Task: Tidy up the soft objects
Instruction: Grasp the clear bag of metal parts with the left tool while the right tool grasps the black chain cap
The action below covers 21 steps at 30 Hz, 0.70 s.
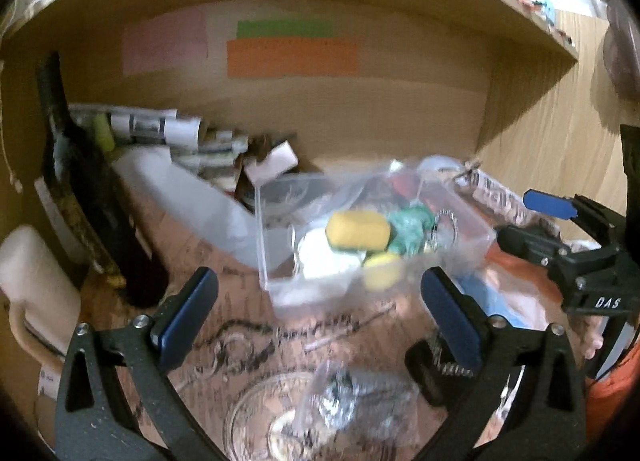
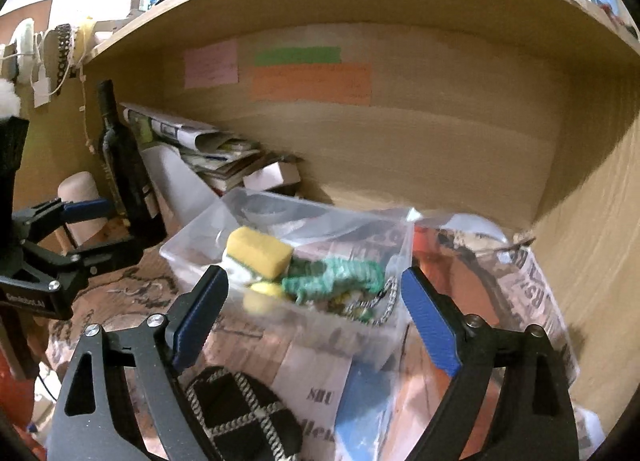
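Both the left gripper and right gripper hover with jaws spread empty before the clear plastic bin holding a yellow sponge, so another soft item probably needs picking next.

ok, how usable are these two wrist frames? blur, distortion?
Left wrist view: motion smear on the clear plastic bin and yellow sponge; the shelf edge bows with fisheye. Right wrist view: same smear, the green knitted toy soft; gripper fingers sharper.
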Motion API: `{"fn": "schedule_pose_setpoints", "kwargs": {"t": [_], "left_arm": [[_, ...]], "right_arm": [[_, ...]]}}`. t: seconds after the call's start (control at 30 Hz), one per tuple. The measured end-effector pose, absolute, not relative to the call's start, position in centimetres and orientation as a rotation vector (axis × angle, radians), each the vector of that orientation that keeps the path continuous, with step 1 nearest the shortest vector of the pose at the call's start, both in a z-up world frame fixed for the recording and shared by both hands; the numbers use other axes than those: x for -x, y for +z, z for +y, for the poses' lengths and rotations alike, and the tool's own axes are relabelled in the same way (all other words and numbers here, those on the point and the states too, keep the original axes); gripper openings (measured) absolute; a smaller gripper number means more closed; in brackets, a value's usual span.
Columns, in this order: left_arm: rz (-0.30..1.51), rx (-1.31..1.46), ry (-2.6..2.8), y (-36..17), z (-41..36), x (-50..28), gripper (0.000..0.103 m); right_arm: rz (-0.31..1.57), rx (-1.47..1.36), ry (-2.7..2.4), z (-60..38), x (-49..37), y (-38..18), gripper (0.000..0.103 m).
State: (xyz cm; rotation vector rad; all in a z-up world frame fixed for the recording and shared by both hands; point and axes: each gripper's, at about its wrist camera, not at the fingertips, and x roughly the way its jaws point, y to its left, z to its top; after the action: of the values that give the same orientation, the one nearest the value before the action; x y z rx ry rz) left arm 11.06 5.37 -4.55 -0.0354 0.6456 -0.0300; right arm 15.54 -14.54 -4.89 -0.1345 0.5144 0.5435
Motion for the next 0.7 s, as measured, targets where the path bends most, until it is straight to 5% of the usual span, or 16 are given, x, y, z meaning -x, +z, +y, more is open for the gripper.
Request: {"fn": "schedule_pose_setpoints", "kwargs": {"t": [0.7], "left_arm": [[0.921, 0.141, -0.062, -14.0, 5.4, -9.2, 0.103]], "right_arm": [[0.859, 0.143, 0.639, -12.5, -13.0, -14.4, 0.086]]}}
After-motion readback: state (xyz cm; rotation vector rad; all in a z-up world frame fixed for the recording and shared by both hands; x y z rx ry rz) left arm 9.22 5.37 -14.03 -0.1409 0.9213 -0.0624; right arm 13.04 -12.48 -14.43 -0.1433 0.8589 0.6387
